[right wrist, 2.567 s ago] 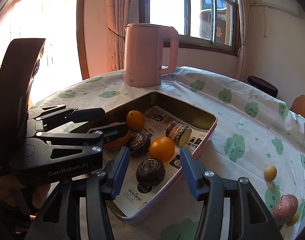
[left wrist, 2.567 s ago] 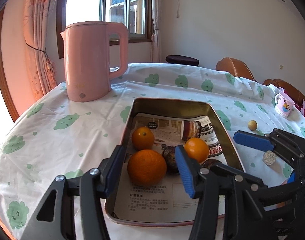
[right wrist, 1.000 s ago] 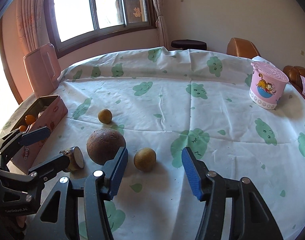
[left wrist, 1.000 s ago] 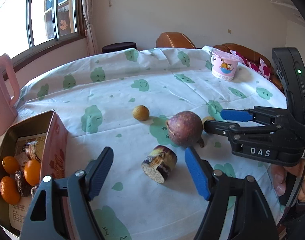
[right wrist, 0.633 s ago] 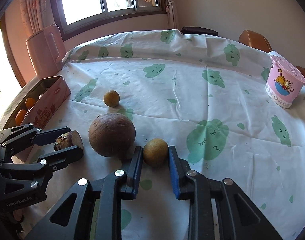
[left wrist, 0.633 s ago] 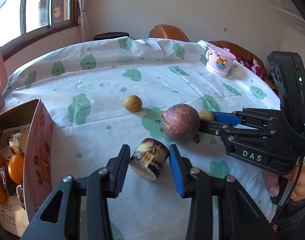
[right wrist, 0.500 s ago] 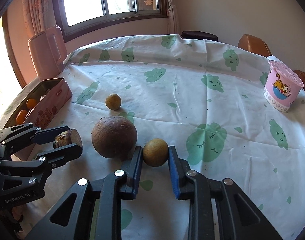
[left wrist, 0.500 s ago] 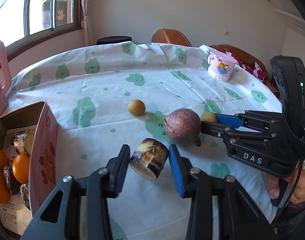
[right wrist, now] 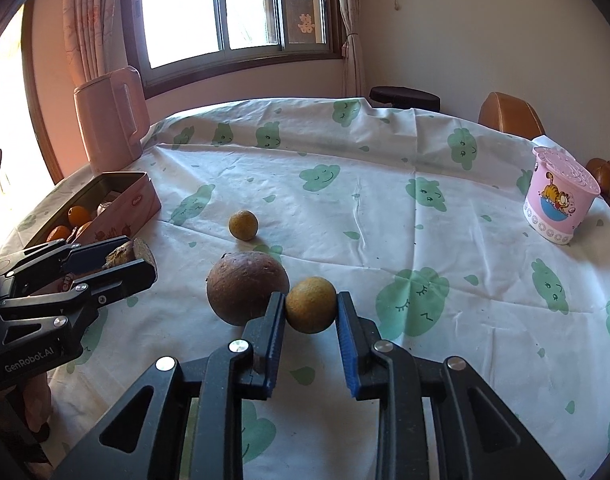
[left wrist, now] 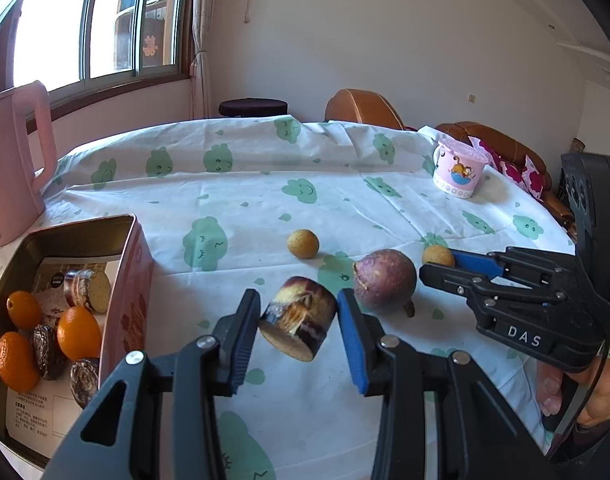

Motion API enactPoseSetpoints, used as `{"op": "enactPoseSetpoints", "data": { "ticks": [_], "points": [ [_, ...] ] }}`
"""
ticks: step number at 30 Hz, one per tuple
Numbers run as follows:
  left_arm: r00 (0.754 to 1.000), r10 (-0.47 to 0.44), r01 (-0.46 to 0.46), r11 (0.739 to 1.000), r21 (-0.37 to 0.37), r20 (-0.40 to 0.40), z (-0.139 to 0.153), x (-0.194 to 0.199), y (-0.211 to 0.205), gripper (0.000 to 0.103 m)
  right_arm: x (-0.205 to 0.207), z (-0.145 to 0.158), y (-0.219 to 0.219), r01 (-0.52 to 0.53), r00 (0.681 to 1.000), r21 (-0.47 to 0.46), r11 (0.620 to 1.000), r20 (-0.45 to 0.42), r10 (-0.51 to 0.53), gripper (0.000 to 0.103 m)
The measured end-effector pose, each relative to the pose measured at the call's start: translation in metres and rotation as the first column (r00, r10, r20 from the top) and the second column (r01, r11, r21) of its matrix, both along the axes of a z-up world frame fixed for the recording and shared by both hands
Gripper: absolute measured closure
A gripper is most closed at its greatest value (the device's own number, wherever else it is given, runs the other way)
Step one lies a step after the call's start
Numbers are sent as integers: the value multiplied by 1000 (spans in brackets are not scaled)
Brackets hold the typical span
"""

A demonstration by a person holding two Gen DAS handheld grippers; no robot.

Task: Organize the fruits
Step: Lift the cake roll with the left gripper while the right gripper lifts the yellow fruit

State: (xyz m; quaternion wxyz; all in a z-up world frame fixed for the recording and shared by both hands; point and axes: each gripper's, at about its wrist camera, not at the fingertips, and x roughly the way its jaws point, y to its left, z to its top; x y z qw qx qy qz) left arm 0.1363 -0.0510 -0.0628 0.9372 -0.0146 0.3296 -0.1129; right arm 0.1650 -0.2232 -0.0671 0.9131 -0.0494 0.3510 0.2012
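Note:
My left gripper (left wrist: 299,326) is shut on a short cut piece of purple sugarcane (left wrist: 298,328) and holds it above the tablecloth. My right gripper (right wrist: 311,312) is shut on a small yellow-brown round fruit (right wrist: 311,310), held just off the cloth. A large purple-brown passion fruit (right wrist: 247,293) lies beside it, also in the left wrist view (left wrist: 385,281). Another small yellow fruit (left wrist: 302,243) lies farther back. The pink tin box (left wrist: 135,280) at the left holds oranges, dark passion fruits and sugarcane pieces.
A pink kettle (right wrist: 111,120) stands at the far left behind the tin. A pink cartoon cup (right wrist: 557,196) stands at the right. Chairs and a dark stool stand beyond the round table's far edge.
Both grippers left the tin, moved right and closed: the left on the sugarcane piece, the right on the small yellow fruit. Both pieces have since been lifted off the cloth.

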Motion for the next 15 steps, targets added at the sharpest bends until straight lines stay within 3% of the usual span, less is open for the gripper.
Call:
{"op": "enactPoseSetpoints", "data": {
  "ticks": [15],
  "points": [
    [997,50,-50,999,-5,64,6,-9,6,62,-13,10,-6,6,995,28,1000,98,-9,76]
  ]
}}
